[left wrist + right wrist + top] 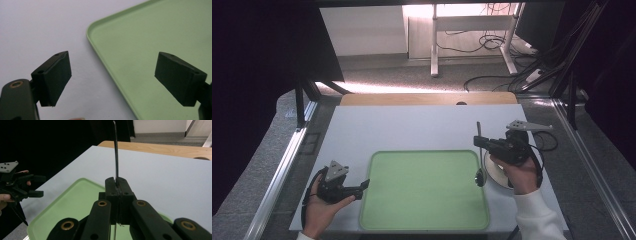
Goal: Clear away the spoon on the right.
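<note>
A light green tray [422,192] lies on the white table top. My right gripper [480,143] hangs over the tray's right edge, shut on the thin handle of a dark metal spoon [480,176] whose bowl points down. In the right gripper view the closed jaws of my right gripper [116,182] pinch that spoon handle [115,150], which rises straight up above the tray [72,207]. My left gripper [364,186] rests at the tray's left edge. Its jaws stand wide apart and empty in the left gripper view [112,72], straddling the tray's rim [100,52].
A white dish [496,173] sits just right of the tray, under my right hand. A wooden strip [427,98] borders the table's far side. Metal frame rails [282,170] run along both sides. Desk legs and cables [492,45] lie on the floor beyond.
</note>
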